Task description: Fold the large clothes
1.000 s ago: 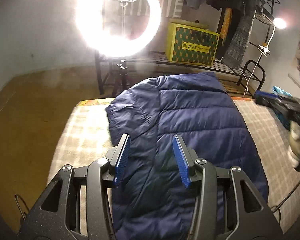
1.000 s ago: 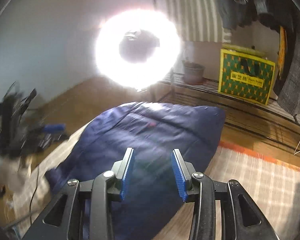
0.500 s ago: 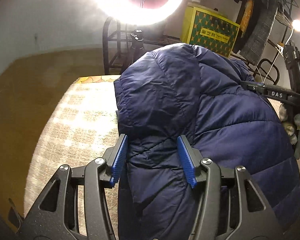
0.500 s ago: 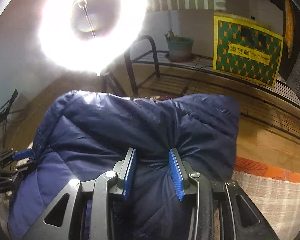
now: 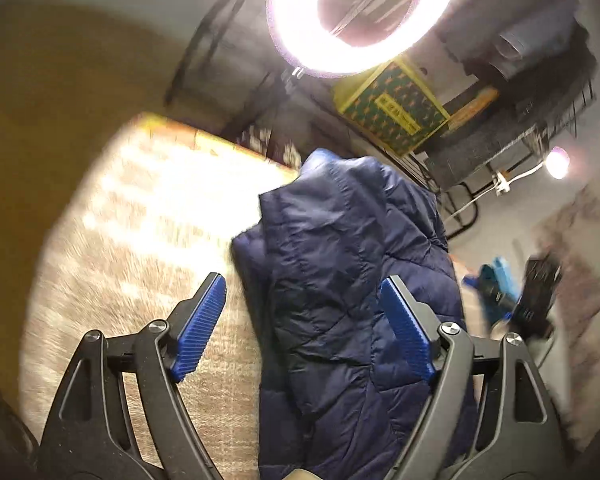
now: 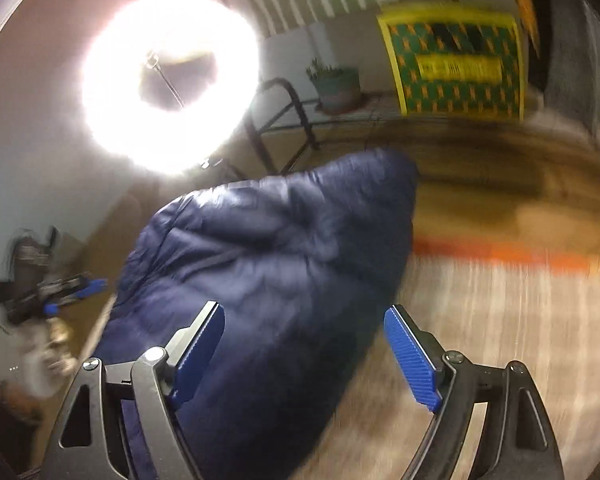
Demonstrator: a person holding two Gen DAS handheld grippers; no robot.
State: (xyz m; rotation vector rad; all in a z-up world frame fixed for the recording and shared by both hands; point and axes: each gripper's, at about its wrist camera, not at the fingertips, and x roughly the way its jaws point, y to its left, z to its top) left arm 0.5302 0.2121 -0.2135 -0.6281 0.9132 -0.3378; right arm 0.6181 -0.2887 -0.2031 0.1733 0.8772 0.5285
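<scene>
Left wrist view, from the left edge: bare brownish floor (image 5: pixel 40 120), then a pale checked mat (image 5: pixel 132 240), smeared by blur, filling the left-centre. At the bottom, left gripper (image 5: pixel 304 328) with blue pads spread wide, just been opening, nothing pinched; left pad over the mat, right pad over cloth. Between and beyond the pads, centre of frame, a navy quilted jacket (image 5: pixel 340 280) lying folded in a long heap on the mat. Upper centre, a glaring ring light (image 5: pixel 284 20); to its lower right a yellow-and-green box (image 5: pixel 396 116). Far right, blurred, right gripper (image 5: pixel 496 292) with blue fingers. Right wrist view, from the left edge: blurred left gripper (image 6: pixel 68 292) at mid-left, ring light (image 6: pixel 108 80) upper left. Jacket (image 6: pixel 268 248) bulging through the centre, spilling down lower left. At the bottom, right gripper (image 6: pixel 304 344) gaping wide, likewise just been opening, clamped on nothing. Upper centre, a potted plant (image 6: pixel 336 84); upper right the box (image 6: pixel 452 64); lower right the mat (image 6: pixel 500 320).
</scene>
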